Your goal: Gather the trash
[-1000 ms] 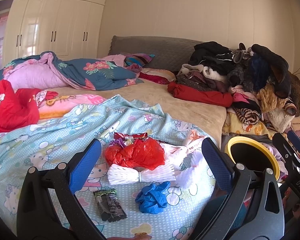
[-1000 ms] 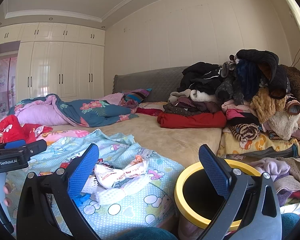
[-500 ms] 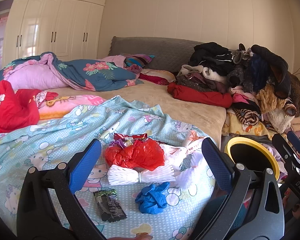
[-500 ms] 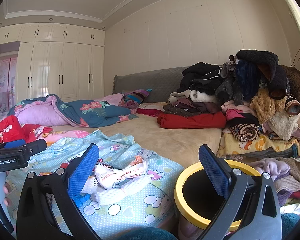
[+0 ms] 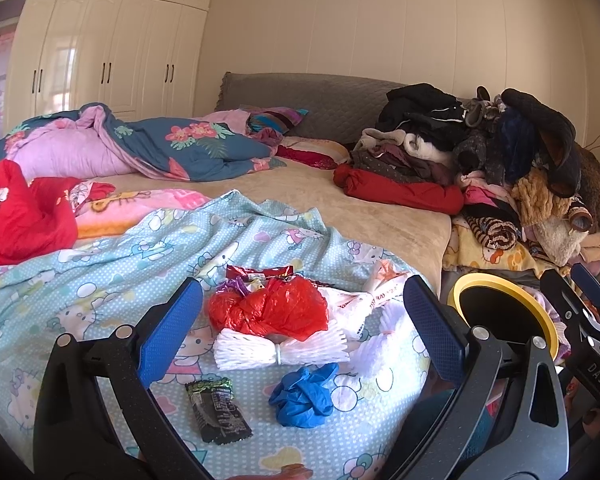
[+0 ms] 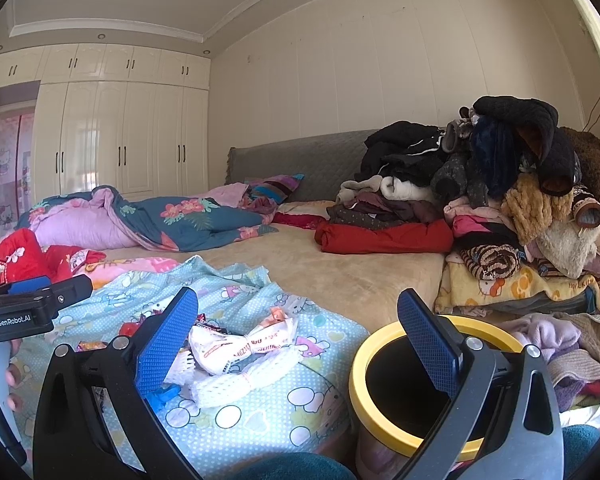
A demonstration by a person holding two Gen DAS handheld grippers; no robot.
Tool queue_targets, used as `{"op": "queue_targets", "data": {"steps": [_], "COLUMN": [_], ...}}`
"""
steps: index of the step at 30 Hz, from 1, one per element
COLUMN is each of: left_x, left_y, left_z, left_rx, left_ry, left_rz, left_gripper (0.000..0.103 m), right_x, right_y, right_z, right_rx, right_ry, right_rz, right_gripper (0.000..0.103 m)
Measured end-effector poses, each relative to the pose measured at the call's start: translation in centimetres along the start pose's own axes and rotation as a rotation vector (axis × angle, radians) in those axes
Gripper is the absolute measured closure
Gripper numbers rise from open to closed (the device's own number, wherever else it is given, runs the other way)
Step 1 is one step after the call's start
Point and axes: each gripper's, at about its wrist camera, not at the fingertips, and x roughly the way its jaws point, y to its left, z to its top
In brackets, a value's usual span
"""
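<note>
Yellow-rimmed bin (image 6: 384, 428) beside bed edge | left gripper (image 5: 300, 332), right gripper (image 6: 296, 344) both spread, empty

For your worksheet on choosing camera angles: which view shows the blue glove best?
The left wrist view: the blue glove lies whole on the sheet. In the right wrist view only a blue scrap peeks from behind a finger of the hand-held gripper.

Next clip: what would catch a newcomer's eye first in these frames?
Probably the crumpled red plastic bag amid trash on the cartoon-print blanket, between the open left gripper fingers, with a blue glove nearer the camera. Beside the bed stands a yellow-rimmed bin, below the open right gripper; a clothes pile looms behind.
</note>
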Motion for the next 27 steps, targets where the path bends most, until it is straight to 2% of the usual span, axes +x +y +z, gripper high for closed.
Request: {"op": "queue_targets", "data": {"steps": [5, 11, 18, 27], "left_x": [-0.2, 0.2, 0.7, 2.2], "left_y": [0.6, 2.9, 6.5, 9.5], "left_z": [0.2, 0.5, 1.1, 1.6], "left_rx": [-0.01, -0.055, -0.126, -0.159], "left_ry": [0.001, -0.002, 0.003, -0.002], "left_rz": [0.007, 0.063, 0.115, 0.116], "left_gripper": [0.011, 0.011, 0.011, 0.011], "right_x": [0.8, 2.6, 4.4, 7.9], "right_y": [-0.2, 1.8, 4.3, 5.7], "right_z": [0.1, -0.3, -0.8, -1.1], "right_rx": [-0.008, -0.041, -0.087, -0.086], "right_ry": [0.037, 0.097, 0.124, 0.179], "right_rz": [0.038, 0.098, 0.149, 0.156], "right_gripper": [0.006, 0.006, 0.006, 0.006]}}
